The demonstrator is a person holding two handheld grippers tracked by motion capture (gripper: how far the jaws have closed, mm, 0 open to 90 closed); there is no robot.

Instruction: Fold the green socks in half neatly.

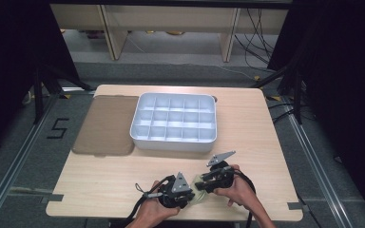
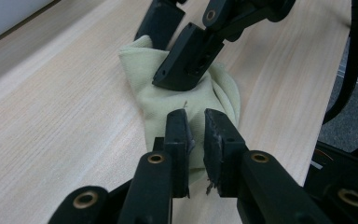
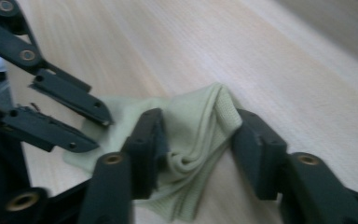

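My left claw [image 2: 196, 122] is pinched nearly shut on a fold of the pale yellow-green cloth [image 2: 186, 95]; in the left claw view the fabric bunches up between its two black jaws, so it has a grip. My right claw [image 3: 198, 135] stands about half open and straddles the other end of the same cloth, a ridge of fabric between its jaws; whether the pads press on it, I can't tell. From the left claw view, the right claw comes down onto the cloth from the far side, jaw tips on the fabric. Cloth is crumpled, lying on the light wood counter [image 1: 104, 180] near its front edge, between my two hands. In the high view the left claw [image 1: 190, 192] and right claw [image 1: 203, 183] sit close together, tips facing, cloth [image 1: 198, 190] just visible between them. Left hand [image 1: 154, 209] and right hand [image 1: 240, 190] come in from the bottom edge. Farther back on the counter: a white compartment tray [image 1: 138, 128] with a grid of cells, well apart from the cloth. Just left of it, touching or nearly so, a flat brown mat [image 1: 107, 123].
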